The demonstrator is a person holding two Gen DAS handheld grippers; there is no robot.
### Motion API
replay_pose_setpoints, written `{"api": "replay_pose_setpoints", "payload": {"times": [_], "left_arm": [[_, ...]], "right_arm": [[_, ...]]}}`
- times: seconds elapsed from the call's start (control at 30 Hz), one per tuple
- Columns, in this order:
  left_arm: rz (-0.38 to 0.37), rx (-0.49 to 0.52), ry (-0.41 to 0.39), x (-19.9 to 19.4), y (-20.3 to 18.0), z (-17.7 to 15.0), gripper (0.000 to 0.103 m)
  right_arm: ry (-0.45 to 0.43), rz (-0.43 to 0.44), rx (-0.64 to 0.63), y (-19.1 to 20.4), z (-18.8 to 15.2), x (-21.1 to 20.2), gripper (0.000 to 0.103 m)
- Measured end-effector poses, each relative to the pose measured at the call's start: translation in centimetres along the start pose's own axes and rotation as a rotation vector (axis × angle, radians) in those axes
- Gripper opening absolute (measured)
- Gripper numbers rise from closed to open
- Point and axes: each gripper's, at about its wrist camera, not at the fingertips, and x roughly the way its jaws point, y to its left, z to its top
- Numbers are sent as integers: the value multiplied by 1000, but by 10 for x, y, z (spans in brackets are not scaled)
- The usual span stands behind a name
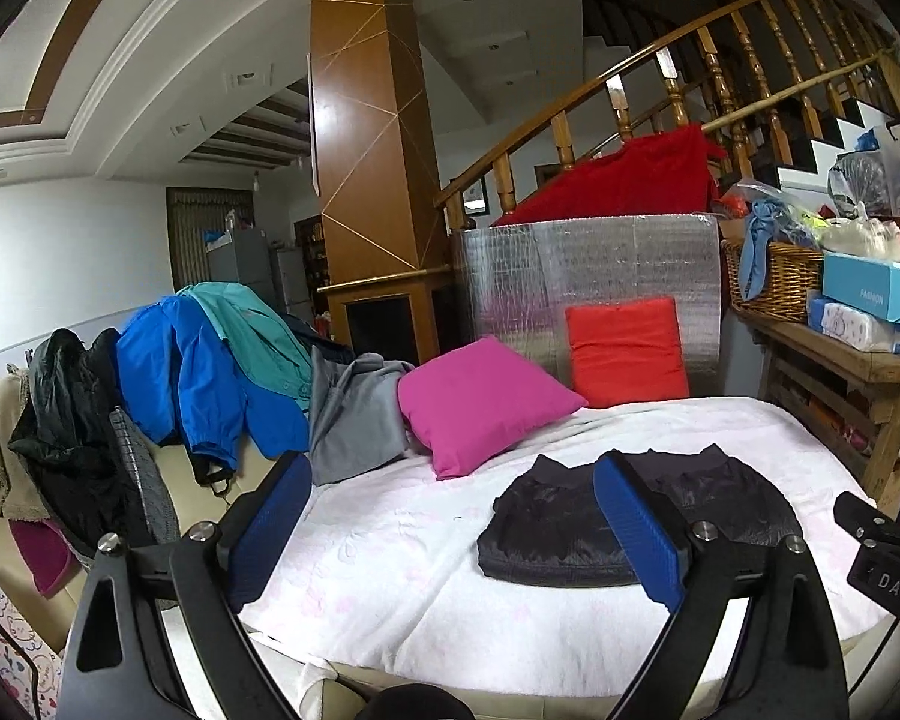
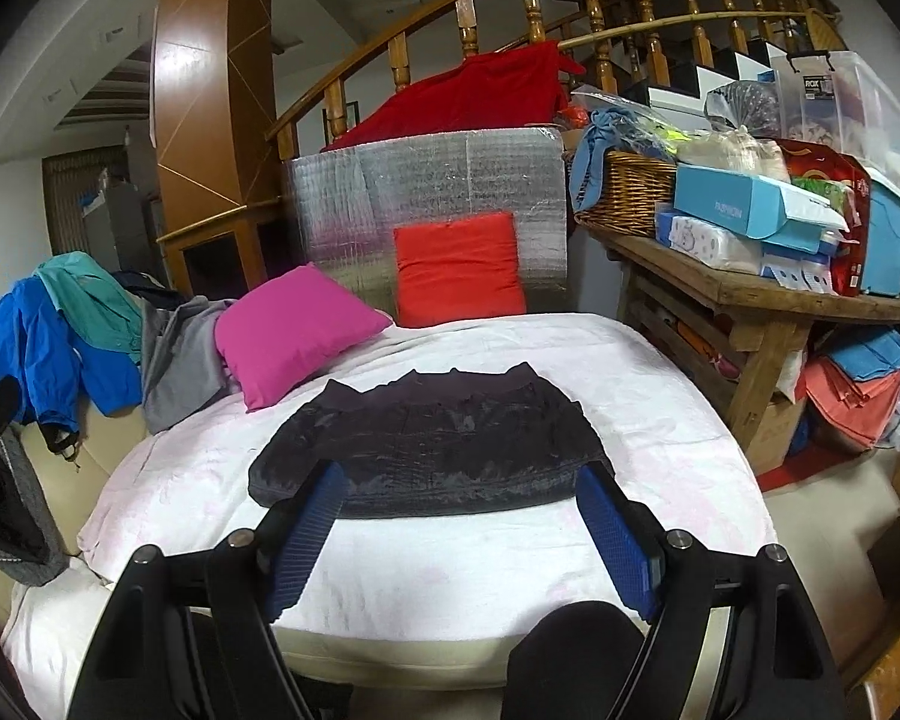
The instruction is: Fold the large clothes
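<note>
A folded black garment (image 2: pixel 432 444) lies flat on the white blanket (image 2: pixel 450 564) that covers the bed. My right gripper (image 2: pixel 462 474) hovers in front of its near edge, open, with nothing between the blue pads (image 2: pixel 306 534). My left gripper (image 1: pixel 453 468) is also open wide and empty, held above the blanket to the left of the black garment (image 1: pixel 558 534). The right gripper's black body (image 1: pixel 876 546) shows at the right edge of the left wrist view. Unfolded clothes hang over the sofa at the left: a blue jacket (image 1: pixel 180 372), a teal shirt (image 1: pixel 258 336), a grey garment (image 1: pixel 354 414).
A pink pillow (image 1: pixel 480 402) and an orange-red pillow (image 1: pixel 627 351) lean at the back of the bed against a silver foil panel (image 1: pixel 600 264). A wooden table (image 2: pixel 750 294) crowded with a wicker basket (image 2: pixel 627 192) and boxes stands on the right.
</note>
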Motion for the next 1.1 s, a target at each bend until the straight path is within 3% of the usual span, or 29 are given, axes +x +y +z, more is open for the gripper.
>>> {"api": "replay_pose_setpoints", "payload": {"times": [1.1], "left_arm": [[38,-25,-4,-9,24,-7,96]], "right_arm": [[-26,27,-26,28,-5,-14,83]]}}
